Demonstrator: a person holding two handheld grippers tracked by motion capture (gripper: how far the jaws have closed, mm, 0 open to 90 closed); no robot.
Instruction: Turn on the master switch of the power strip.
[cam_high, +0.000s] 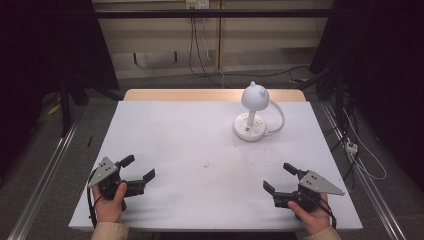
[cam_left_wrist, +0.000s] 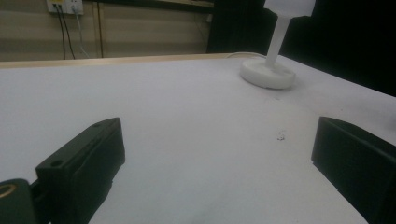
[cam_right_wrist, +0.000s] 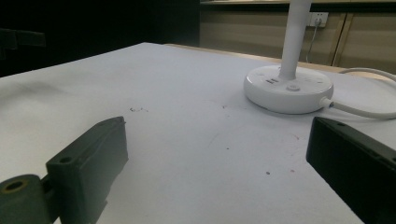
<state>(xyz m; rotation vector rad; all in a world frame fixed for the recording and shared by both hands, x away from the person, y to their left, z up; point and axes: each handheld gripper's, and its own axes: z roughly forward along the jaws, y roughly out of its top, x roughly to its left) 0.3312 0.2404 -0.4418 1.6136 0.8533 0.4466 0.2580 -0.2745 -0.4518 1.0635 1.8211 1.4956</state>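
High view first: the white lamp (cam_high: 252, 112) stands upright toward the far right of the white surface (cam_high: 175, 140), round base flat down, dome head on a thin stem, and its cord (cam_high: 278, 120) loops off the base to the right and back. Both sets of tongs sit near the front edge, well apart from it. The left tongs (cam_high: 139, 169) are spread wide and empty, same for the right tongs (cam_high: 280, 177). The right ones are the nearer pair to the lamp, so my guess is that's the hand that goes in.

Left gripper view: jaws wide apart, bare surface between them, lamp base (cam_left_wrist: 267, 73) off at the upper right with the stem (cam_left_wrist: 276, 39) rising out of frame. Coming from this angle you'd cross a lot of surface and meet the stem side-on, so I'd say a nudge there could tip it, since the head looks top-heavy.

Right gripper view: jaws apart again, nothing held. The base (cam_right_wrist: 288, 88) is dead ahead with small buttons or ports on top and the cord (cam_right_wrist: 359, 109) running out to the right, just above the right-hand jaw. Risks as I see it: snagging that cord on the way in and dragging the lamp sideways, or pinching the smooth stem (cam_right_wrist: 294, 39) too high so it pivots and slips.
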